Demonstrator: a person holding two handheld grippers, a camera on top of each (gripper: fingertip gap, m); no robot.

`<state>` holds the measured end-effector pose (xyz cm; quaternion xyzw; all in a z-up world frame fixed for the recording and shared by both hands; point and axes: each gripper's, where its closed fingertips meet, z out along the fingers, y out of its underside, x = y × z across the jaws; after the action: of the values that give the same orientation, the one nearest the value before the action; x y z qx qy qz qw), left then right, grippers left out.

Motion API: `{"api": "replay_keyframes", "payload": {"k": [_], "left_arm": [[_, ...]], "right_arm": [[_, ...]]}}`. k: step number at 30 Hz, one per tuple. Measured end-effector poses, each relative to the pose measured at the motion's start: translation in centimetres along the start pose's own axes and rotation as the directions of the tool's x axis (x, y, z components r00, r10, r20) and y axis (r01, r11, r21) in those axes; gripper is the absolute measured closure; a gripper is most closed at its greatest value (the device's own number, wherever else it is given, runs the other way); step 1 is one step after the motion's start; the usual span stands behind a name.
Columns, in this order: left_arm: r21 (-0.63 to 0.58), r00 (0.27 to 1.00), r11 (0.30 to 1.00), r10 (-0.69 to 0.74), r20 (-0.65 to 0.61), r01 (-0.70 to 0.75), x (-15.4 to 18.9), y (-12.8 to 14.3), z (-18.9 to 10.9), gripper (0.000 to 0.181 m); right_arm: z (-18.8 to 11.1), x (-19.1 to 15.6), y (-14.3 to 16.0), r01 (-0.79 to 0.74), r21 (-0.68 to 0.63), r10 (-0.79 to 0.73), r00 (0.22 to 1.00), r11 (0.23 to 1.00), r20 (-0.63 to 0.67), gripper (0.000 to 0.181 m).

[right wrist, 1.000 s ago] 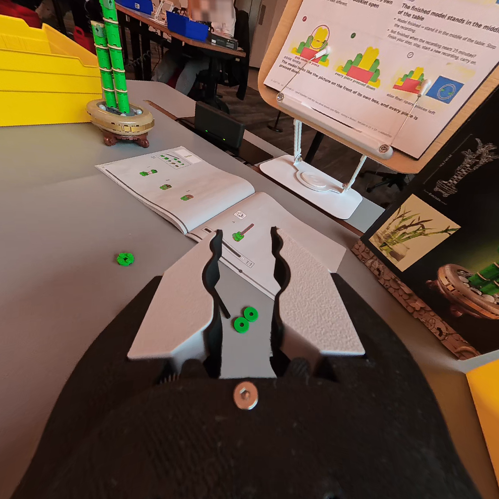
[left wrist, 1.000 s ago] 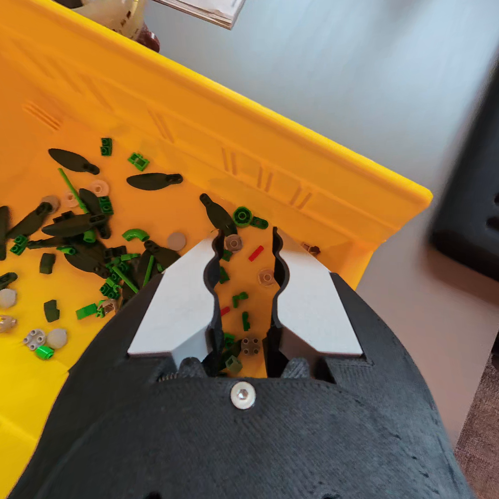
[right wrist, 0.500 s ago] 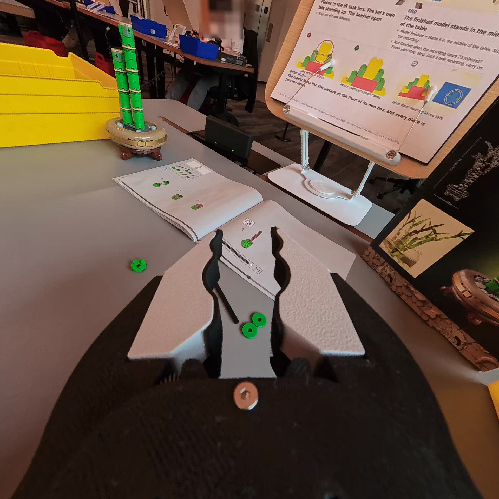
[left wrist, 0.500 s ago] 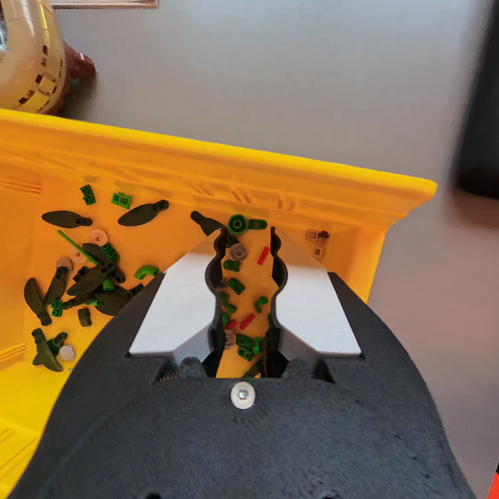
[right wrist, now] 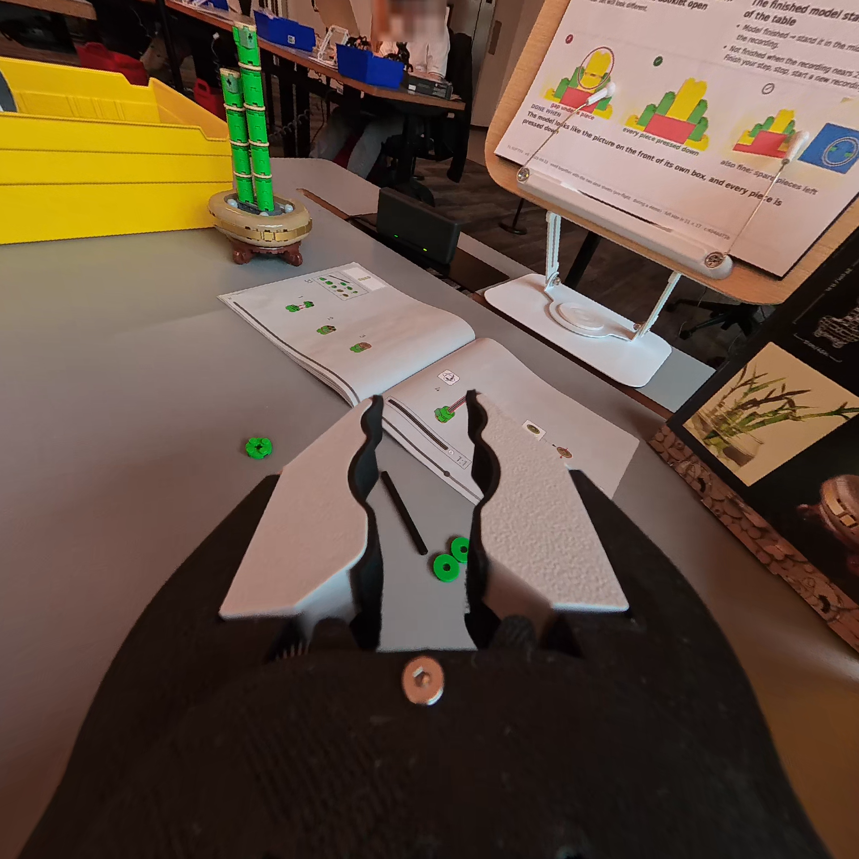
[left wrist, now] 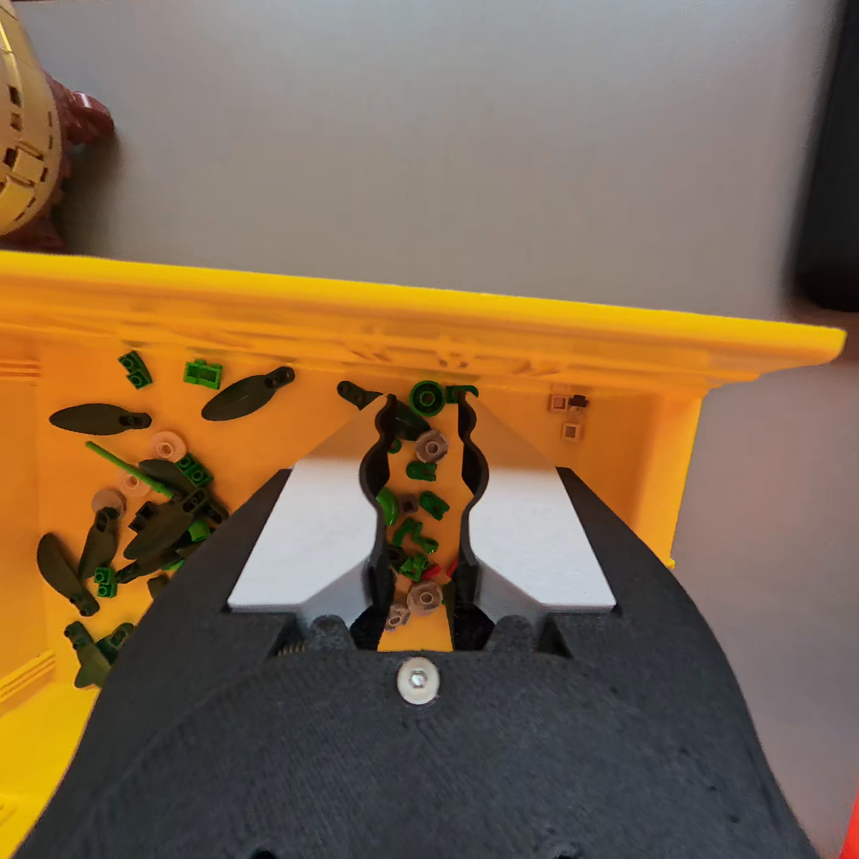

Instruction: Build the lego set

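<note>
My left gripper [left wrist: 425, 399] is open and empty over the yellow bin [left wrist: 418, 320], which holds several loose green, dark green, grey and red pieces. A dark green round piece [left wrist: 426, 397] lies by the fingertips and a grey round piece [left wrist: 431, 446] lies between the fingers. My right gripper [right wrist: 424, 402] is open and empty above the grey table. Between its fingers lie a black rod [right wrist: 403, 511] and two green round pieces [right wrist: 447, 566]. Another green round piece [right wrist: 258, 447] lies to the left. The part-built green bamboo model [right wrist: 254, 153] stands in its tan pot at the back left.
The open instruction booklet [right wrist: 381, 334] lies ahead of the right gripper. A white stand with an instruction sheet [right wrist: 688, 116] and the black set box [right wrist: 767, 441] stand at the right. The yellow bin [right wrist: 93, 162] sits at the back left. The tan pot [left wrist: 23, 130] shows beyond the bin.
The left gripper has swung left and squared up to the bin's far wall, with its fingers a little closer together. The right gripper has drawn back and lifted slightly; the pieces on the table stay put.
</note>
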<state>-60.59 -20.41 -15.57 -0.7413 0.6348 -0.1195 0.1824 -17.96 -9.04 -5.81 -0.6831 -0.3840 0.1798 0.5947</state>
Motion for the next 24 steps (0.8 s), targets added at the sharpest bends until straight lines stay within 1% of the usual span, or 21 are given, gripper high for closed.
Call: {"api": "replay_keyframes", "payload": {"k": [1, 5, 6, 9, 12, 15, 17, 19, 20, 21, 22, 23, 24], "left_arm": [[-0.012, 1.000, 1.000, 0.004, -0.001, -0.004, 0.0, 0.1, 0.1, 0.157], [-0.028, 0.999, 1.000, -0.010, -0.031, 0.009, 0.0, 0.2, 0.4, 0.161], [-0.030, 0.999, 0.999, -0.017, -0.039, 0.016, 0.0, 0.2, 0.5, 0.166], [-0.032, 0.998, 0.999, -0.033, -0.056, 0.031, 0.2, 0.3, 0.4, 0.166], [-0.022, 0.997, 0.998, -0.055, -0.045, 0.054, 0.2, 0.4, 0.0, 0.167], [0.028, 0.996, 0.995, -0.093, 0.015, 0.093, 0.0, 0.1, -1.6, 0.167], [0.081, 0.986, 0.991, -0.114, 0.122, 0.105, -0.7, -0.1, -3.5, 0.167], [0.164, 0.949, 0.981, -0.146, 0.278, 0.103, -1.8, -0.9, -6.4, 0.167], [0.245, 0.921, 0.964, -0.181, 0.346, 0.098, -2.2, -1.9, -8.2, 0.166], [0.358, 0.892, 0.929, -0.237, 0.385, 0.092, -2.3, -3.4, -10.2, 0.166], [0.487, 0.868, 0.869, -0.308, 0.389, 0.090, -2.2, -5.2, -12.1, 0.167], [0.610, 0.857, 0.787, -0.378, 0.351, 0.098, -1.7, -7.2, -13.8, 0.167], [0.720, 0.860, 0.684, -0.432, 0.272, 0.115, -0.9, -9.4, -15.2, 0.167]], "right_arm": [[0.0, -0.1, 0.1, 0.000, -0.004, 0.000, 1.000, 1.000, 0.004, 0.145], [0.2, -0.2, 0.2, -0.001, -0.012, 0.001, 1.000, 1.000, 0.013, 0.145], [0.2, -0.3, 0.2, 0.000, -0.013, 0.000, 1.000, 1.000, 0.015, 0.145], [0.3, -0.5, 0.2, 0.005, -0.016, -0.005, 1.000, 1.000, 0.021, 0.145], [0.4, -0.6, 0.4, 0.004, -0.021, -0.003, 1.000, 1.000, 0.030, 0.145], [0.4, -0.7, 0.3, 0.007, -0.021, -0.007, 0.999, 1.000, 0.031, 0.145], [0.4, -0.8, 0.2, 0.010, -0.018, -0.009, 0.999, 1.000, 0.031, 0.145], [0.4, -0.9, 0.0, 0.019, -0.013, -0.019, 0.999, 1.000, 0.027, 0.145], [0.4, -0.9, -0.3, 0.027, -0.005, -0.026, 0.999, 1.000, 0.021, 0.145], [0.4, -1.0, -0.8, 0.038, 0.010, -0.039, 0.999, 0.999, 0.011, 0.145], [0.4, -1.2, -1.5, 0.054, 0.034, -0.054, 0.999, 0.998, -0.003, 0.146], [0.3, -1.6, -3.1, 0.067, 0.075, -0.065, 0.998, 0.995, -0.026, 0.146], [-0.1, -2.7, -5.7, 0.094, 0.158, -0.088, 0.995, 0.983, -0.045, 0.147]]}}
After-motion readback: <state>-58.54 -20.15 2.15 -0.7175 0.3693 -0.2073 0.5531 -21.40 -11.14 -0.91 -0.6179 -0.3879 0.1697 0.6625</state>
